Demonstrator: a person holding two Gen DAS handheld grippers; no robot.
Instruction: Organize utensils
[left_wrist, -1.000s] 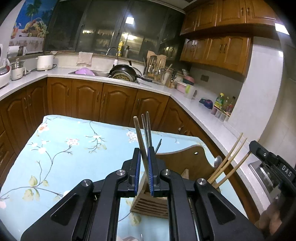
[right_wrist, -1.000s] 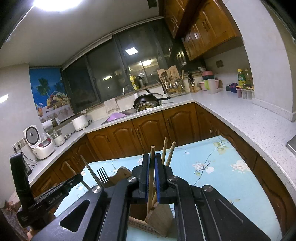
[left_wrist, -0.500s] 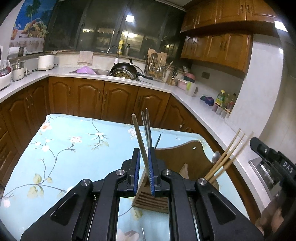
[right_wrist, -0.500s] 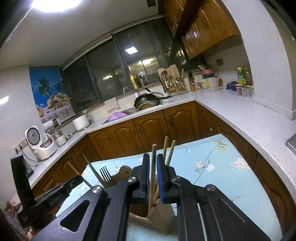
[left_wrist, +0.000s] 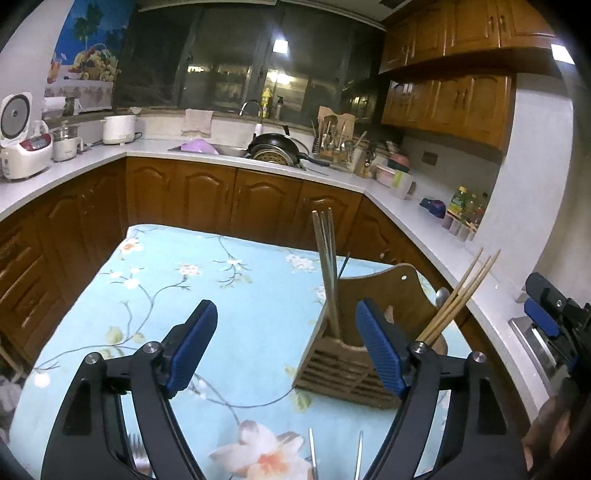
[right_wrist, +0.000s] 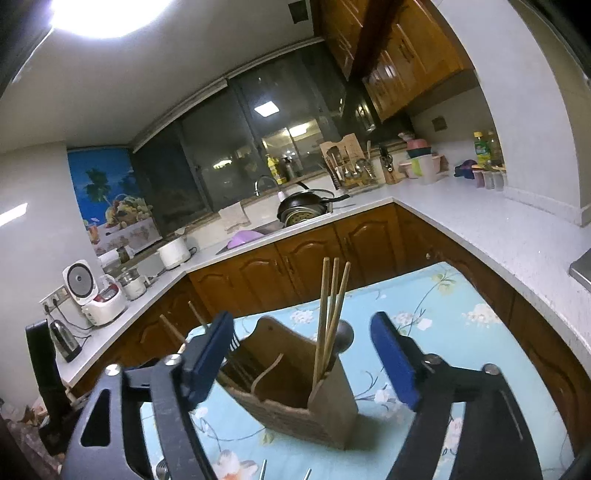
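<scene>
A wooden utensil holder (left_wrist: 354, 354) stands on the floral blue tablecloth (left_wrist: 207, 280). Metal chopsticks (left_wrist: 327, 273) stand in its left compartment and wooden chopsticks (left_wrist: 458, 295) in its right one. My left gripper (left_wrist: 286, 347) is open and empty, just in front of the holder. In the right wrist view the same holder (right_wrist: 295, 398) holds the wooden chopsticks (right_wrist: 332, 310), a spoon (right_wrist: 343, 336) and forks (right_wrist: 232, 341). My right gripper (right_wrist: 301, 358) is open and empty around the holder's top.
Thin metal utensil tips (left_wrist: 336, 454) lie on the cloth near the front edge. The right gripper's body (left_wrist: 554, 321) shows at the right. Wooden cabinets (left_wrist: 207, 199) and a white counter (left_wrist: 424, 229) ring the table; a rice cooker (left_wrist: 22, 147) stands at left.
Both grippers have opened and let go: the left released the metal chopsticks, the right the wooden chopsticks, which now stand in the holder. Both grippers have drawn back a little.
</scene>
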